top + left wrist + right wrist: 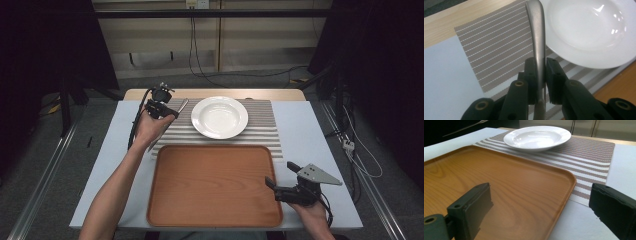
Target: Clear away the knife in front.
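Observation:
My left gripper (167,110) hovers over the left end of the striped placemat (260,127), shut on the handle of a metal piece of cutlery (182,104). In the left gripper view the handle (537,42) runs up between the jaws toward the white plate (589,32); its working end is hidden. The plate (220,117) rests on the placemat behind the wooden tray (215,185). My right gripper (281,174) stands open at the tray's right edge, with nothing between its fingers (471,207).
The tray (486,177) lies bare on the white table cover (320,135). The table's wooden far edge (215,93) runs behind the placemat (586,157). Cables trail on the floor beyond and to the right of the table.

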Action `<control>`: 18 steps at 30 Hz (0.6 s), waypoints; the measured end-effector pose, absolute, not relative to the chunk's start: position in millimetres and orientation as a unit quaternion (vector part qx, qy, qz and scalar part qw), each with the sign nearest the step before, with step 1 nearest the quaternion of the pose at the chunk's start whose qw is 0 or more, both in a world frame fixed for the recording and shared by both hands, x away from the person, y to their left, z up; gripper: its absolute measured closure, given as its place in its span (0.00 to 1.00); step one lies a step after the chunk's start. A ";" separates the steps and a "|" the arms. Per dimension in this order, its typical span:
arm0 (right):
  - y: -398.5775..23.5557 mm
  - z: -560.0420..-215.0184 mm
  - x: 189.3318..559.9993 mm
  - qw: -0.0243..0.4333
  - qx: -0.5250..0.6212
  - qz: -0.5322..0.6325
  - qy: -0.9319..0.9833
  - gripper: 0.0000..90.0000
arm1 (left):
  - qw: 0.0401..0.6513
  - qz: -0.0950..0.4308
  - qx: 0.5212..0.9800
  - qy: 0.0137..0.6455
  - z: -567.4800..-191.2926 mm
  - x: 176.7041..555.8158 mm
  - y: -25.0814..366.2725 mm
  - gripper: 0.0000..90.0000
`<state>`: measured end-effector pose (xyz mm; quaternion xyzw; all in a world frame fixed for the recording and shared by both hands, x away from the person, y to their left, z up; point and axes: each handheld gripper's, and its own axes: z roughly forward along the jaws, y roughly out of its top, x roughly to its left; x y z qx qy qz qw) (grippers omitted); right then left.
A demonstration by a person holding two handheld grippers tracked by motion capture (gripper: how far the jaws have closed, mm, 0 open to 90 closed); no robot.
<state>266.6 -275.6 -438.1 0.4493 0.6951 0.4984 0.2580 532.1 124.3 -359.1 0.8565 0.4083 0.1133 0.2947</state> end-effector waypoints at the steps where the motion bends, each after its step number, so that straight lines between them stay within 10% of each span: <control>1: -275.7 -438.2 266.7 0.258 0.449 0.498 0.695 0.05 | 0.294 0.112 0.858 0.407 -358.1 529.5 123.7 0.89; 18: -275.0 -438.3 266.9 0.259 0.449 0.497 0.696 0.05 | 0.286 0.112 0.880 0.363 -354.2 477.1 104.6 0.89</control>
